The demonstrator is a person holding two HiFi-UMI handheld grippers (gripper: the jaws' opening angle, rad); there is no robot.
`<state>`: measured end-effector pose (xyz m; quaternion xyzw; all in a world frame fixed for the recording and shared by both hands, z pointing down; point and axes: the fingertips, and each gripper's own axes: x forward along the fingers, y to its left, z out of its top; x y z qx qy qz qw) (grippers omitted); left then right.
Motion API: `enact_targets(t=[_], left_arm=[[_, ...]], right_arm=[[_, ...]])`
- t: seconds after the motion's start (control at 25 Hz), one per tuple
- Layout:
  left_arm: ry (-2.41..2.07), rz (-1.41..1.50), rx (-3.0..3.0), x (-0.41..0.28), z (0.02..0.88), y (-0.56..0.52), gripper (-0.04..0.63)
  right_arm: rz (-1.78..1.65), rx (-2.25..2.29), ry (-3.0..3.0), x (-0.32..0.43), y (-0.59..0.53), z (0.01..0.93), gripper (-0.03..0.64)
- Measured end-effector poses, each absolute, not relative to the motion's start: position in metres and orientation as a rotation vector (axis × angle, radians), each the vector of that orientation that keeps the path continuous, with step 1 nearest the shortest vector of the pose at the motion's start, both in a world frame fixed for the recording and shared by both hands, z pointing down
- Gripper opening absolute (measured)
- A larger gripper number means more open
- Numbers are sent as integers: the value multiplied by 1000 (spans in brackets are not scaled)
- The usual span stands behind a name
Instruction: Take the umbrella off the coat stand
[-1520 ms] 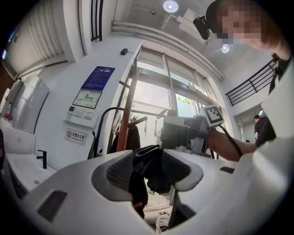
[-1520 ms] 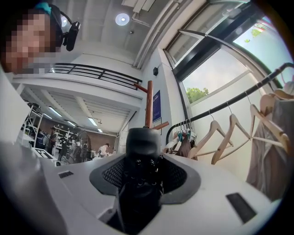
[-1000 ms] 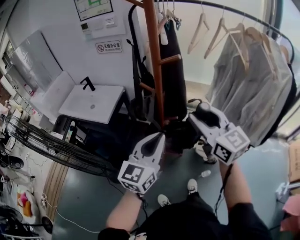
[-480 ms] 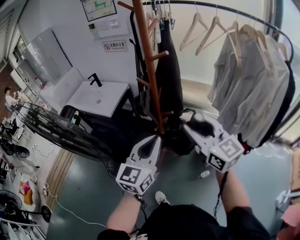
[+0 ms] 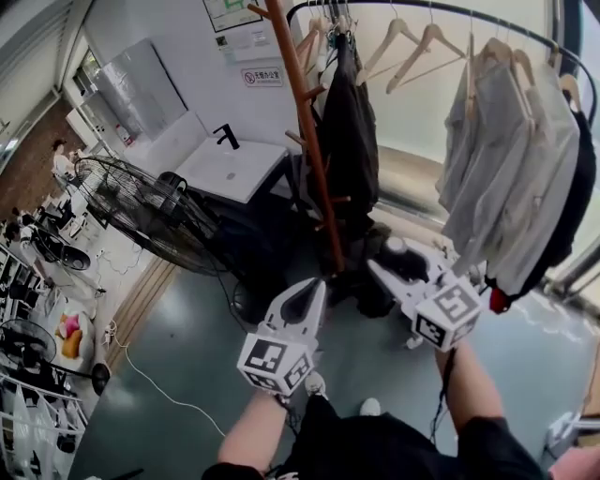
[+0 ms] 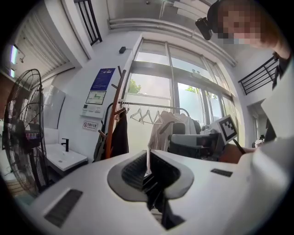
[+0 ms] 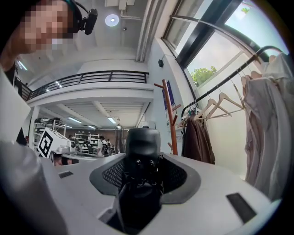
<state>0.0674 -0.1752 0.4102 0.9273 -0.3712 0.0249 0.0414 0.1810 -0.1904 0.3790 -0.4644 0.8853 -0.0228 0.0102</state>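
My right gripper (image 5: 392, 261) is shut on a folded black umbrella (image 5: 401, 253), and the umbrella's rounded end fills the space between the pads in the right gripper view (image 7: 143, 143). The umbrella is off the brown wooden coat stand (image 5: 309, 141), which rises just beyond both grippers with a dark coat (image 5: 349, 131) hung on its pegs. My left gripper (image 5: 317, 287) is to the left of the right one, shut with nothing in it (image 6: 148, 160). Both grippers point level toward the stand (image 6: 111, 124).
A curved clothes rail (image 5: 441, 11) with wooden hangers and pale garments (image 5: 506, 159) runs to the right of the stand. A white sink (image 5: 230, 169) is at the wall to the left, with a large floor fan (image 5: 141, 202) in front of it. Cables lie on the grey floor (image 5: 178, 375).
Both grippers and the umbrella have drawn back from the coat stand. The head view has swung left, bringing more of the fan and the room into view.
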Motion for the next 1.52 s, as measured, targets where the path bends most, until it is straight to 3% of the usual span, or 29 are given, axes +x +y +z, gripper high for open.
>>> enact_targets(t=[0.52, 1.0, 1.52], left_arm=[[-1290, 111, 2779, -9, 405, -114, 23], [-1099, 16, 2858, -114, 403, -59, 23], [-854, -30, 2925, -138, 405, -8, 23]], right_arm=[[-126, -1310, 2815, 107, -144, 390, 199], [-111, -1541, 2730, 9, -70, 389, 199], [-90, -1802, 2598, -12, 10, 388, 199]])
